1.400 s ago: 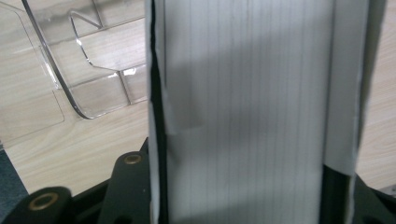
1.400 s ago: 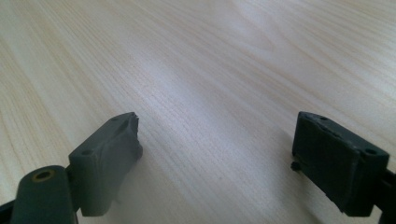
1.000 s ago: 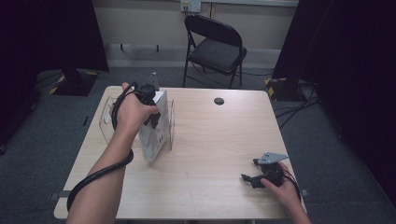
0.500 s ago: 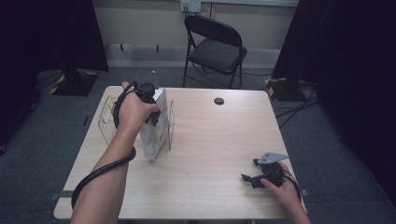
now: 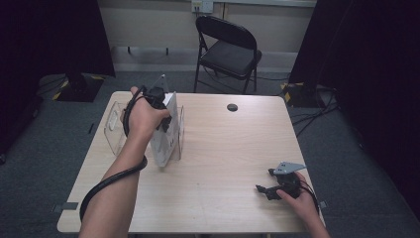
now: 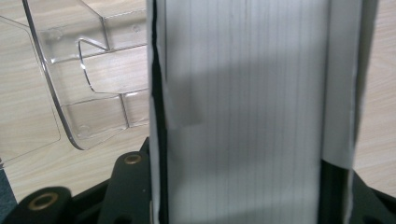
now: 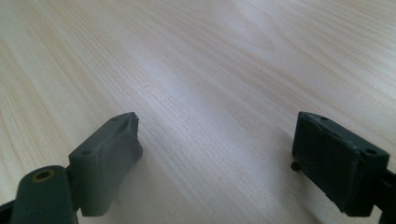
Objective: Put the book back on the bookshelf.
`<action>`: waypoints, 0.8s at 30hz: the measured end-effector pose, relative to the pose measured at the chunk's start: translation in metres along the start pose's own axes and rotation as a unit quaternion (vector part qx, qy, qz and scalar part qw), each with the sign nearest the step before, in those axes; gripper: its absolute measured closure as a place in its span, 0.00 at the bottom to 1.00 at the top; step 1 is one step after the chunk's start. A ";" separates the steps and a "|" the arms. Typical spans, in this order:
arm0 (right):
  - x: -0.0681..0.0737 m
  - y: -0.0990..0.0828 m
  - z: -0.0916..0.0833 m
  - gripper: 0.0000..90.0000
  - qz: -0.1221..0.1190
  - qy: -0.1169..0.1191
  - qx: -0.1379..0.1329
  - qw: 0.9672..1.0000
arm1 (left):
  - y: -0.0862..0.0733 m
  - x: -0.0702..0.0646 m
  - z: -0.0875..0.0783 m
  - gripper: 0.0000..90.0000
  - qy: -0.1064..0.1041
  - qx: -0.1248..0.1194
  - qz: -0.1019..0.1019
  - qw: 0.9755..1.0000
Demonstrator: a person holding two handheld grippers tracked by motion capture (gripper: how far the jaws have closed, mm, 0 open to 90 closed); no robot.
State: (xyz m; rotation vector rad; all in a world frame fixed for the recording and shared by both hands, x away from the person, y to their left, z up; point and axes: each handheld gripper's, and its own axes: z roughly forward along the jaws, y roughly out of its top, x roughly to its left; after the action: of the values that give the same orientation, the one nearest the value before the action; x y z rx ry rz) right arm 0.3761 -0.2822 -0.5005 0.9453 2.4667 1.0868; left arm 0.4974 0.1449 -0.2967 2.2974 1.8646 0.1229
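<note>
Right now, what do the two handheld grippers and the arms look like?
Both grippers are black: the left gripper and the right gripper each carry a grey three-cornered plate. A black cable loops round the bare left forearm. The right gripper's pads are dark blocks with small screw holes.

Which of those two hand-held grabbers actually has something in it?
The left gripper, over the clear plastic holder: it clamps a thick white book. The right gripper rests open on bare table.
</note>
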 end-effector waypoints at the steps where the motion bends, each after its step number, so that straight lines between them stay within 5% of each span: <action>1: 0.000 0.000 0.000 0.15 0.000 0.000 0.000 1.000 | 0.001 0.000 0.001 0.59 0.000 0.001 0.001 1.000; 24: 0.000 0.000 0.000 0.15 0.000 -0.001 0.002 1.000 | 0.013 -0.003 0.012 0.59 0.011 -0.014 -0.016 1.000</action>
State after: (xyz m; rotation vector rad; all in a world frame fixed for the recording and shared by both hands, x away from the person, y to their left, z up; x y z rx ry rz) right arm 0.3760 -0.2824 -0.5002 0.9468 2.4679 1.0799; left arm 0.5109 0.1381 -0.3056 2.2570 1.8976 0.1697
